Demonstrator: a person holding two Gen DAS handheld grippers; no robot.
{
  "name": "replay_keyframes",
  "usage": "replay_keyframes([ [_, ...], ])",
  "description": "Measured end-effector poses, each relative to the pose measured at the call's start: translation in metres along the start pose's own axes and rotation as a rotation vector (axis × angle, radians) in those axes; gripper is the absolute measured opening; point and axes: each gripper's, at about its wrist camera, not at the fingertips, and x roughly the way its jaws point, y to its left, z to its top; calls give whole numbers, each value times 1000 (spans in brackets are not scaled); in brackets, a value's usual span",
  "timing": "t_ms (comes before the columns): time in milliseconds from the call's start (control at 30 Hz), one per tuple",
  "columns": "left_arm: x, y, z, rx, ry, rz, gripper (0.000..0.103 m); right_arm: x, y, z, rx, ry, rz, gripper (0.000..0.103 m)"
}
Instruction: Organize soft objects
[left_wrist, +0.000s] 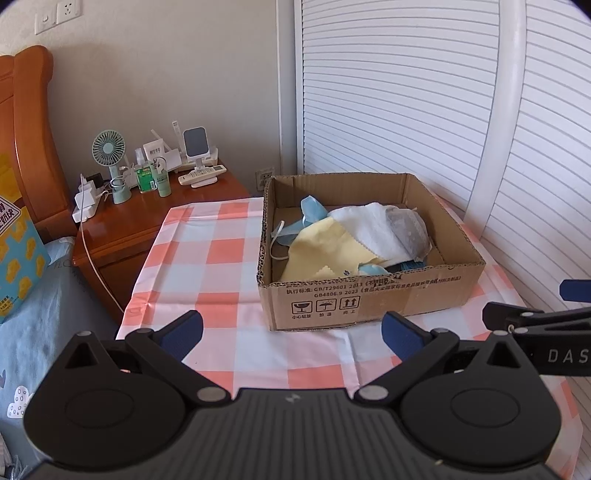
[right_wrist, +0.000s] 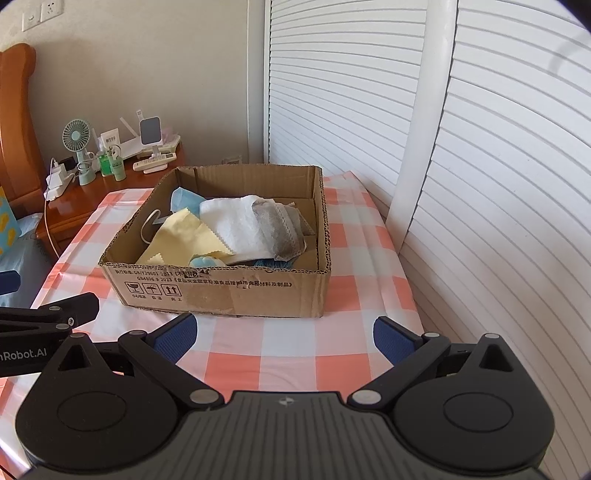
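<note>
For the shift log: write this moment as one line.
left tongs: open, empty | right tongs: open, empty | cardboard box: on checked tablecloth, holds yellow cloth, white towel, blue mask

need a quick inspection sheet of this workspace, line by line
surface: table with pink and white checked cloth, bare in front of the box
job's things: cardboard box holds a yellow cloth, white cloth, grey mask and blue mask, piled loosely
clutter: nightstand carries a small fan, a green bottle and a remote
grippers: left gripper and right gripper both open, empty, short of the box
cables: white cable hangs off the nightstand
surroundings: slatted doors, wooden headboard, wall socket
</note>
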Motion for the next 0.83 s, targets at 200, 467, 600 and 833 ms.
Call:
replay_keyframes([
  [200,-1,0,0,2,2,1,102,-1,-1,0,4,-4,0,103],
  [467,-2,0,0,2,1,1,102,-4,-2,-1,4,-11,3,103],
  [600,-4,0,0,1,0,2,102,-6,-2,-1,2,-15,3,103],
  [833,-5,-1,0,2,1,3,102,-8,-1,-1,-4,-17,4,103],
])
